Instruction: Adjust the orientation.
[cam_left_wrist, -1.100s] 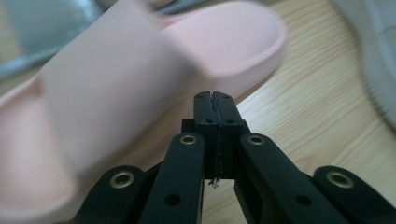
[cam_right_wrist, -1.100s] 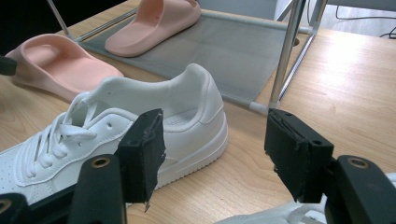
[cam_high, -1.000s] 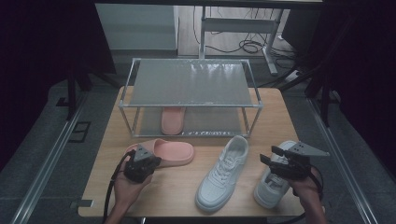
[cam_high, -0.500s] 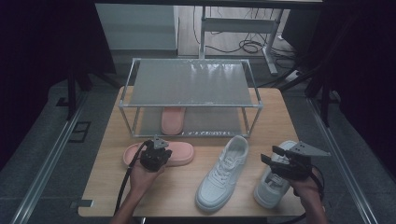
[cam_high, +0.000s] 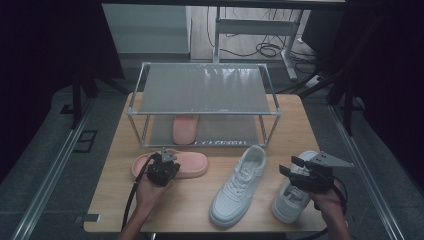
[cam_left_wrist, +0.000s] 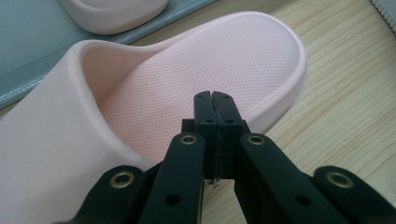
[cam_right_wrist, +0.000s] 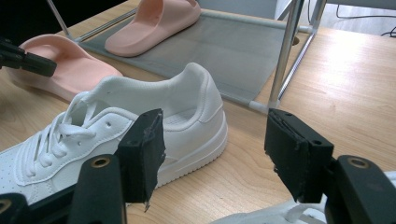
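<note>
Fingers (cam_left_wrist: 205, 109) of the left gripper (cam_left_wrist: 215, 100) are pressing closed, empty, at frame centre over a dimpled pink foam slipper (cam_left_wrist: 196, 70); right gripper (cam_right_wrist: 212, 149) is gaping beside two white leather sneakers (cam_right_wrist: 140, 121).

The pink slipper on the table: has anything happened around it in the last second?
The left gripper moved rightward from the slipper's toe end to over the middle of the pink slipper, jaws shut and holding nothing. The slipper, both white sneakers and the right gripper, jaws open, stayed put.
</note>
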